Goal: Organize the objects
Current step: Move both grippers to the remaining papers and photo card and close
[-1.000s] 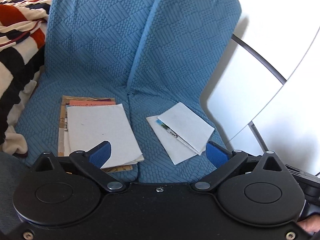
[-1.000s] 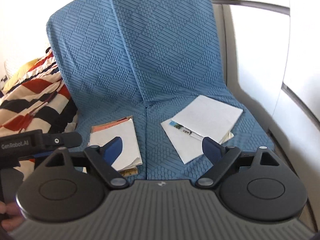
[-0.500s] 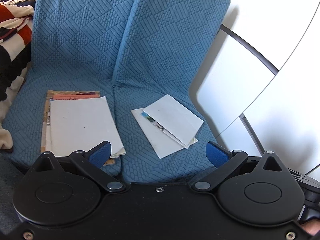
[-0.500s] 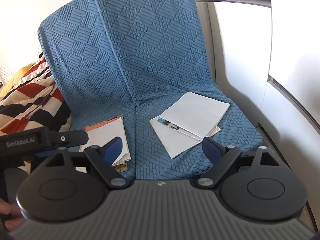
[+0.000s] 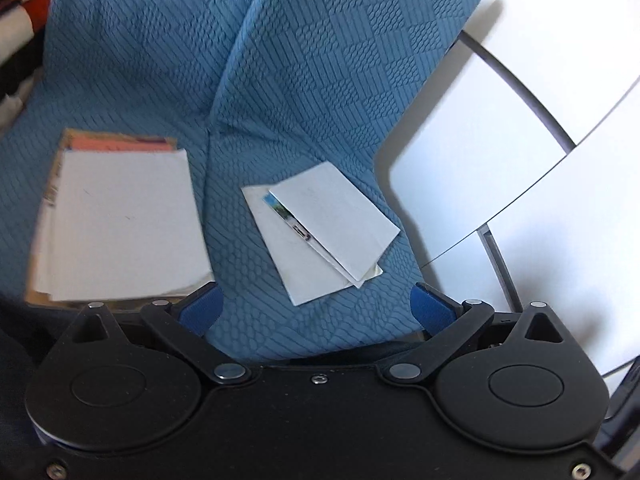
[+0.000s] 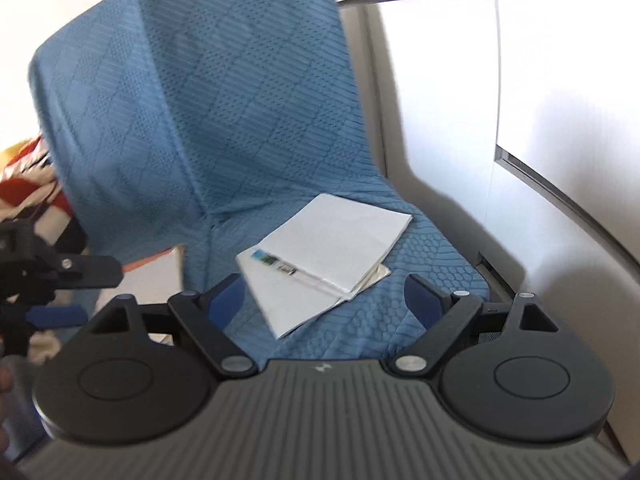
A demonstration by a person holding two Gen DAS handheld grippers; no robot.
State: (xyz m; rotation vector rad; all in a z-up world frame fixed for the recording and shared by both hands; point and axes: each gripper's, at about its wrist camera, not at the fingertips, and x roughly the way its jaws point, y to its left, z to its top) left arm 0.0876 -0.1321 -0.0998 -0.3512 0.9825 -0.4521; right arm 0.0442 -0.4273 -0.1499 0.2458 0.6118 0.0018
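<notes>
- The left gripper (image 5: 316, 312) is spread wide and empty above the blue quilted seat cover (image 5: 312, 80).
- Its view shows the whole paper stack (image 5: 120, 224), white sheet uppermost, left of the seat crease, and the loose folded papers (image 5: 320, 232) to the right.
- The right gripper (image 6: 326, 300), likewise wide and empty, faces the loose papers; there the stack is mostly hidden.
- Only the right view shows the left gripper, at its left edge.

On the blue seat cover (image 5: 320, 92) a paper stack (image 5: 120, 224) lay at nine o'clock, slightly blurred, and loose white sheets (image 5: 324, 232) lay at centre.
</notes>
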